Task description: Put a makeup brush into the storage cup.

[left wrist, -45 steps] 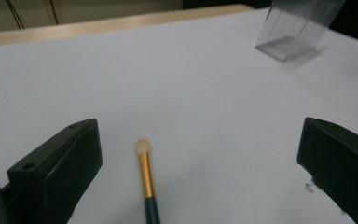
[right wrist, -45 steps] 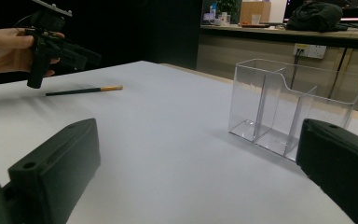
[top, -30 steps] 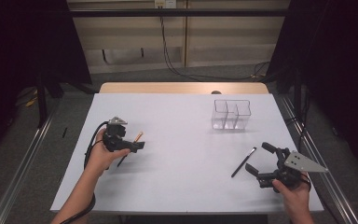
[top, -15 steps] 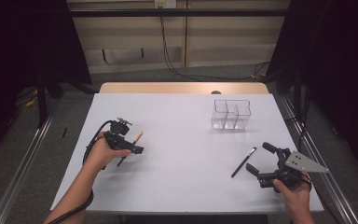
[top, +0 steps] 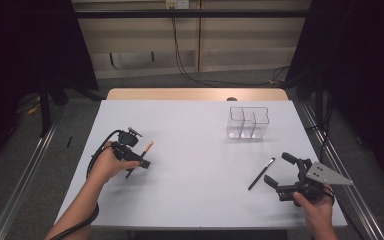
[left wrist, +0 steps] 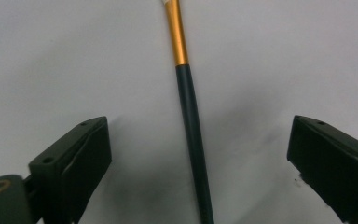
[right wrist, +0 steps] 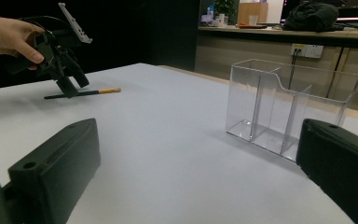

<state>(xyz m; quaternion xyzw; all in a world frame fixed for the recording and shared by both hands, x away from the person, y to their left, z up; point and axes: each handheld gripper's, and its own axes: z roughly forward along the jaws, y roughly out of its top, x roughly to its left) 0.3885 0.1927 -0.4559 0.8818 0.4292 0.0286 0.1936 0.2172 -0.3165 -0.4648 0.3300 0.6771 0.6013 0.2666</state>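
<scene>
- High view: a white table (top: 195, 165) takes up the middle of the frame, with dark curtains at both sides and a wall with cables along the top.
- Right of centre, in the upper half of the table, stands a clear plastic organizer (top: 248, 122) with several upright compartments, well apart from both hands.
- At lower right a second black brush (top: 261, 174) lies flat, just to the left of the right gripper (top: 279, 171).
- The right gripper, held in a hand at the lower right corner, has its jaws spread wide with nothing between them. In the right gripper view the organizer (right wrist: 289, 105) sits ahead on the right, and open tabletop lies in front of the jaws.
- At left of centre, the left gripper (top: 139, 159) tips down over a brush with a gold ferrule (top: 146, 148).
- Left gripper view: the brush (left wrist: 191, 121) lies flat on the table, midway between the two jaws. Its long axis runs from the bottom edge up to the top of the frame, gold end uppermost.
- The left jaws have just been closing a little, yet they stand released, clear of the brush on both sides.
- In the high view the brush slants, with its gold end toward the upper right.
</scene>
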